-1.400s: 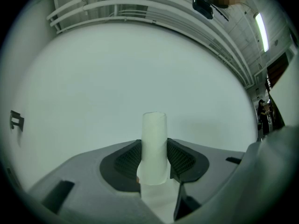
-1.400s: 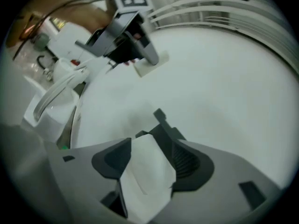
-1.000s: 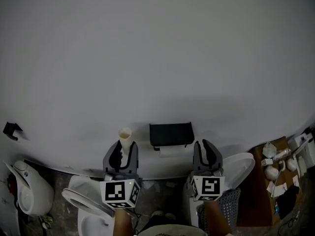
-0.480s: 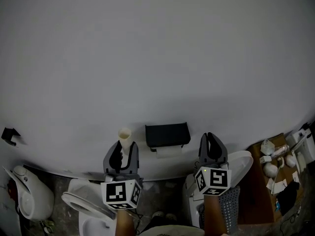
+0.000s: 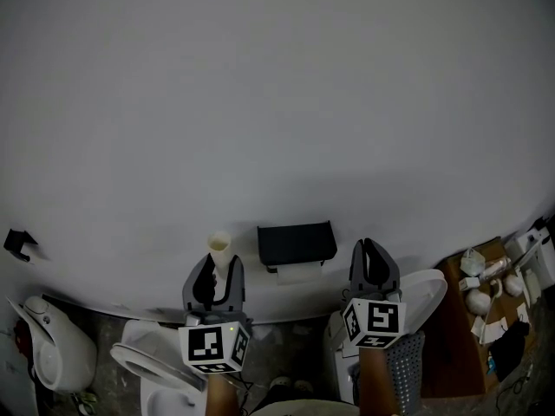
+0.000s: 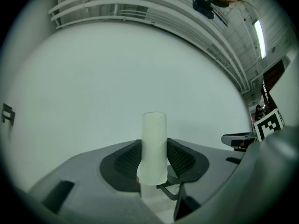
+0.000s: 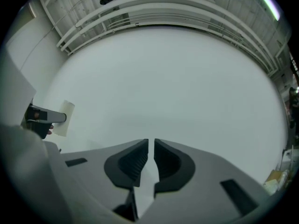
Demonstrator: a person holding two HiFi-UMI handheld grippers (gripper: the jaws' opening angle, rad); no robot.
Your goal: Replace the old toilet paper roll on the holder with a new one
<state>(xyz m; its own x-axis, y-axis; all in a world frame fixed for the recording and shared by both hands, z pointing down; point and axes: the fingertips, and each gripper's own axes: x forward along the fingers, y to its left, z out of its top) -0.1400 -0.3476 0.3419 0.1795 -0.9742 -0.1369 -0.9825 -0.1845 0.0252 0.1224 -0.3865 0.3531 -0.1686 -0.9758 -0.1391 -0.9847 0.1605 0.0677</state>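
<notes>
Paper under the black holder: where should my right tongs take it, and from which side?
I'd take the lower edge of the white paper. It hangs clear below the black holder, whose cover shields the top. Come from the right and slightly below, where the right tongs are. They are shut and empty, so open them first.

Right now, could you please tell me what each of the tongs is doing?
Left tongs: closed on the pale tube.
Right tongs: closed, holding nothing.
</notes>
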